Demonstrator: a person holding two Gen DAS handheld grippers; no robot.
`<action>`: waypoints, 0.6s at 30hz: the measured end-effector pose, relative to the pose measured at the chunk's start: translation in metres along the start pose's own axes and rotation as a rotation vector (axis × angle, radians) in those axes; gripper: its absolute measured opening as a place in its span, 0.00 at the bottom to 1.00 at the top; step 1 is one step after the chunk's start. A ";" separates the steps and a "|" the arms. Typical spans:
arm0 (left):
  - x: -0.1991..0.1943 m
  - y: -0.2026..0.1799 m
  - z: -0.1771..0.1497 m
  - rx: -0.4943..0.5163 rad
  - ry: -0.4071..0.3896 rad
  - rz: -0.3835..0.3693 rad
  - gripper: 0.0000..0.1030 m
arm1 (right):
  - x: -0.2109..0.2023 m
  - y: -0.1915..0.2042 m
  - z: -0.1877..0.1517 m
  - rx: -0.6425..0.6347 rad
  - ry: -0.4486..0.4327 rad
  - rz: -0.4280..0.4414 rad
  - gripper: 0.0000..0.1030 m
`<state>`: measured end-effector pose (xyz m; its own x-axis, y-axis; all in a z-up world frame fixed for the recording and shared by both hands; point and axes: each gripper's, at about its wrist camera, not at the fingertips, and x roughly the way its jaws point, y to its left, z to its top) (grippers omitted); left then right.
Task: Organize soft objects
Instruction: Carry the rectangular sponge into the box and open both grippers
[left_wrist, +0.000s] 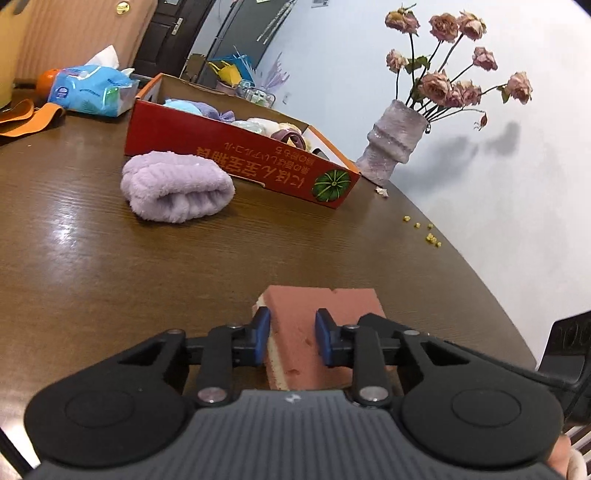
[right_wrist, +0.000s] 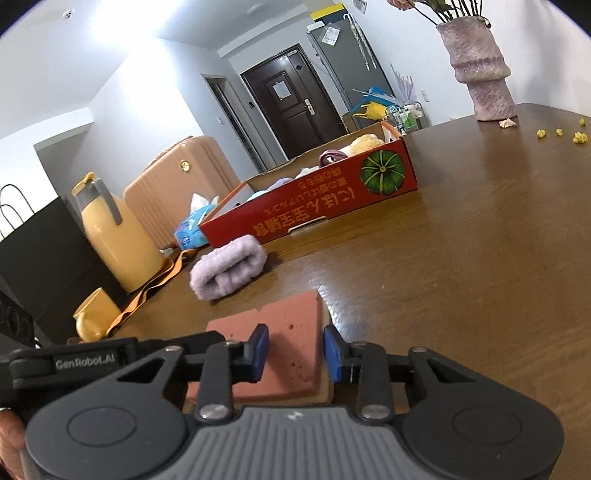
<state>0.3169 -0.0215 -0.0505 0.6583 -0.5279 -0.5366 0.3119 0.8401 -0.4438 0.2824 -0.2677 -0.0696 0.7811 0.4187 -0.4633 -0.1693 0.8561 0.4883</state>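
- Counting what's done: several soft things already lie in the red box (left_wrist: 236, 147).
- I see 2 left on the table (left_wrist: 110, 266) — the purple towel (left_wrist: 177, 192) just beside the box, and the pink sponge (left_wrist: 317, 332) nearest me.
- My left gripper (left_wrist: 291, 339) and right gripper (right_wrist: 295, 350) both straddle the sponge, jaws spread — not yet pinching.

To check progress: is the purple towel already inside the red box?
No, the purple towel lies on the table in front of the red box, outside it.

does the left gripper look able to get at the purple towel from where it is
Probably yes: bare table lies between the left gripper and the purple towel, nothing blocking. But its jaws straddle the pink sponge, which may need handling first.
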 end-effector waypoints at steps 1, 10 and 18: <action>-0.004 -0.001 -0.002 0.002 -0.006 0.000 0.26 | -0.004 0.002 -0.002 0.000 -0.002 0.003 0.30; -0.022 -0.010 -0.020 0.011 0.015 0.018 0.26 | -0.026 0.008 -0.015 -0.004 0.019 0.007 0.30; -0.029 -0.007 -0.030 0.005 0.030 0.045 0.50 | -0.033 0.005 -0.022 0.011 0.025 -0.010 0.33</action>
<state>0.2758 -0.0157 -0.0534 0.6506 -0.4932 -0.5775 0.2859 0.8636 -0.4154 0.2427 -0.2698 -0.0684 0.7676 0.4179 -0.4859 -0.1553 0.8568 0.4917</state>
